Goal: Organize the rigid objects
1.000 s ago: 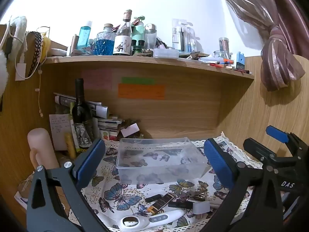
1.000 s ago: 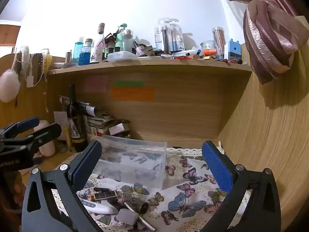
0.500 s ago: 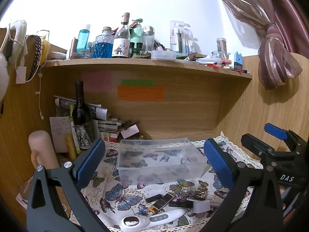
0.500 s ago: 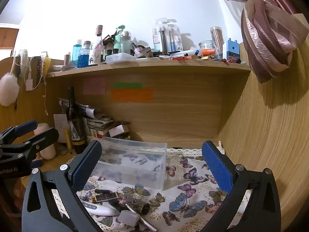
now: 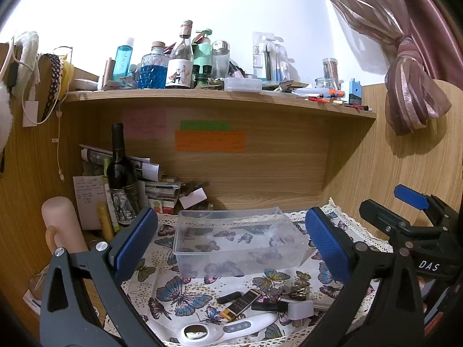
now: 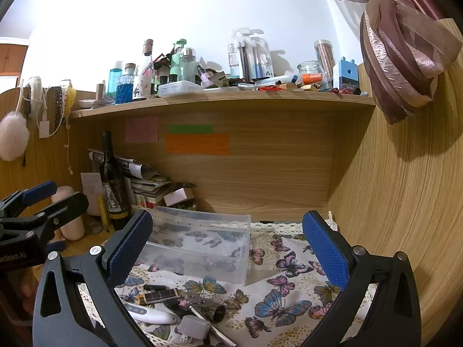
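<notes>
A clear plastic box (image 5: 237,240) sits empty on a butterfly cloth (image 5: 179,295); it also shows in the right wrist view (image 6: 199,245). In front of it lie small rigid items: a white handheld device (image 5: 231,328), a black-and-gold lighter (image 5: 241,306), a white plug (image 5: 299,309), black sticks and keys. In the right wrist view I see the white device (image 6: 150,315), the lighter (image 6: 159,296), the plug (image 6: 192,328) and a metal tube (image 6: 214,312). My left gripper (image 5: 231,243) is open and empty above the box. My right gripper (image 6: 228,248) is open and empty.
A dark wine bottle (image 5: 120,173) and stacked papers (image 5: 156,185) stand at the back left. A pink cylinder (image 5: 62,225) stands at far left. A cluttered shelf (image 5: 220,98) overhangs the desk. A wooden side wall (image 6: 405,202) closes the right.
Both views have tilted slightly downward, so the shelf sits lower in frame. Both grippers stay open; nothing on the cloth has moved.
</notes>
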A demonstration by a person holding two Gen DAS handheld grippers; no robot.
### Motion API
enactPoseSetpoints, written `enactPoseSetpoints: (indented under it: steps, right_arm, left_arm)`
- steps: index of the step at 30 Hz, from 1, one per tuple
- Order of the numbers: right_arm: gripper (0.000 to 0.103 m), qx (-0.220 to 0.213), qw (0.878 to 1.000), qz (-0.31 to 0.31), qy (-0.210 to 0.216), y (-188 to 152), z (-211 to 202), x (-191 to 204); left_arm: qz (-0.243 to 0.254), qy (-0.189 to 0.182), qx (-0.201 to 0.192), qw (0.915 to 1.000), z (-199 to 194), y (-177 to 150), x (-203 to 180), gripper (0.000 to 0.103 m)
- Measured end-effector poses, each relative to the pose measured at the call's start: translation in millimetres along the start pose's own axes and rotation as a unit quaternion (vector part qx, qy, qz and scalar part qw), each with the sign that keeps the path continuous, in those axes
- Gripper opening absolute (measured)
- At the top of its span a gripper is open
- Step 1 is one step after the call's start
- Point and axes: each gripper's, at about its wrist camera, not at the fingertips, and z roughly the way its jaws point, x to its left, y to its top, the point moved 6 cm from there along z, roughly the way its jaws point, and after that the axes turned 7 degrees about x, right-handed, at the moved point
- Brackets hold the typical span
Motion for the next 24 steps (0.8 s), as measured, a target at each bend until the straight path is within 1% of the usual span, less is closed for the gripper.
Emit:
enactPoseSetpoints:
  steps: [24]
  right_arm:
    - [0.103, -0.002, 1.0, 0.003, 0.002, 4.9, -2.8, 3.3]
  left_arm:
    - [0.0, -0.001, 0.0, 1.0, 0.8, -0.1, -0.4, 0.103]
